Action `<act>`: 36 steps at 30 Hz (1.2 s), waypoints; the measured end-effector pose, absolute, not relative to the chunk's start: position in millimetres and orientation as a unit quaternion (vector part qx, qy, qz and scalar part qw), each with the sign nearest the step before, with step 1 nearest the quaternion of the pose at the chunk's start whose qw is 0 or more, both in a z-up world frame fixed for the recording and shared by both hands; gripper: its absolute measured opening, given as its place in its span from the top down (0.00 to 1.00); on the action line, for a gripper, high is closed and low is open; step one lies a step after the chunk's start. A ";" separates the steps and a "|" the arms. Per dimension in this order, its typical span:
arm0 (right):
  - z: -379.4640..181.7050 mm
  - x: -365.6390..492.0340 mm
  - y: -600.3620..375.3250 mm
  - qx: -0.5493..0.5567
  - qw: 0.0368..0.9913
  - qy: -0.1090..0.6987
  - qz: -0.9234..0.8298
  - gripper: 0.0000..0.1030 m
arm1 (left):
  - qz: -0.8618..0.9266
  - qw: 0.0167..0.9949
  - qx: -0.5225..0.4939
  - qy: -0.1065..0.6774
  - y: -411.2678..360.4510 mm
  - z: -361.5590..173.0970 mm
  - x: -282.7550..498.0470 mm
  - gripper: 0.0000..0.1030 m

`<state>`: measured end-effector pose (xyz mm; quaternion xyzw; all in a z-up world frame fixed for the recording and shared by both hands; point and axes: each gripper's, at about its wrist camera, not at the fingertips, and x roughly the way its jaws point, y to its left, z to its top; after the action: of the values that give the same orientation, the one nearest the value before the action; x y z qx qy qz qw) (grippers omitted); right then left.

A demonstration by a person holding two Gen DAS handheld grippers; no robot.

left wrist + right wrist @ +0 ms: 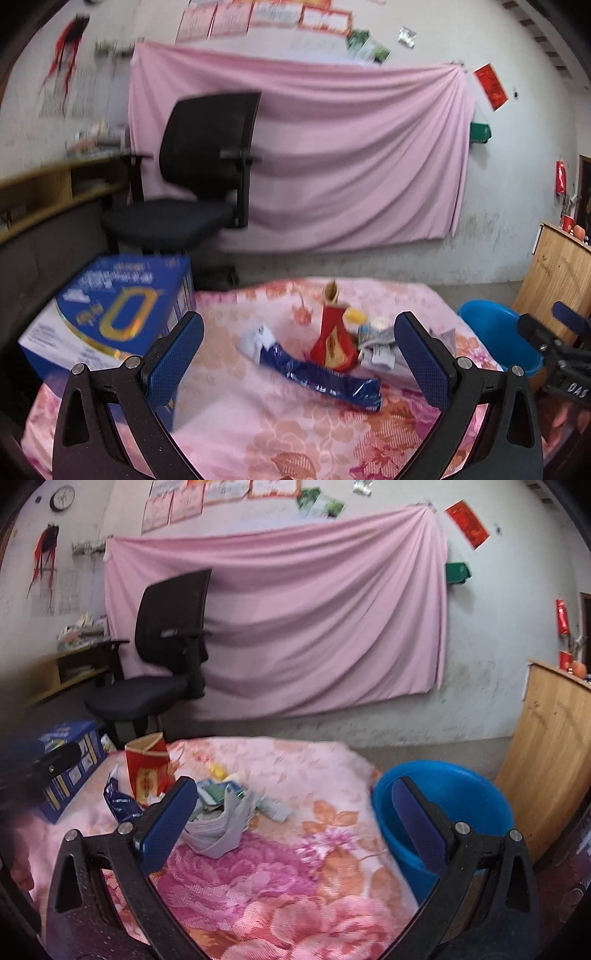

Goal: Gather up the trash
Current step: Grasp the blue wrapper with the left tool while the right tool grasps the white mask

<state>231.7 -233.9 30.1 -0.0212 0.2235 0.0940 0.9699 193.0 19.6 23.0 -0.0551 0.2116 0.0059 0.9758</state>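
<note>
Trash lies on a pink floral cloth (258,424) (295,886): a red paper bag (332,347) (146,771) standing upright, a crumpled blue wrapper (325,380) (120,805), white crumpled paper (255,339), and a heap of folded papers and small packets (221,819) (376,343). My left gripper (299,354) is open above the cloth, with the wrapper and bag between and beyond its fingers. My right gripper (295,819) is open too, just behind the paper heap. A blue plastic bucket (443,812) (495,332) stands at the cloth's right edge.
A blue and white carton (107,321) (70,764) sits at the left edge of the cloth. Behind are a black office chair (199,173) (162,653), a pink sheet on the wall (332,155), and a wooden cabinet (554,768) at right.
</note>
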 end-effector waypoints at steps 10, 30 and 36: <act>6.8 265.8 -214.1 -0.009 0.938 0.312 0.150 0.12 | -0.041 0.938 -0.109 0.327 22.2 -10.2 222.9 0.33; -19.9 291.3 -195.0 -0.023 0.902 0.391 0.180 0.16 | -0.068 0.877 -0.229 0.417 39.6 -35.4 246.0 0.79; -20.1 287.7 -195.7 -0.015 0.896 0.399 0.192 0.27 | -0.078 0.884 -0.240 0.394 40.7 -29.6 236.4 0.88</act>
<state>287.7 -195.7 -20.1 -0.0151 0.3991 0.1919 0.8964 236.4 40.7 -29.6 -0.2396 0.3944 -0.0781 0.8837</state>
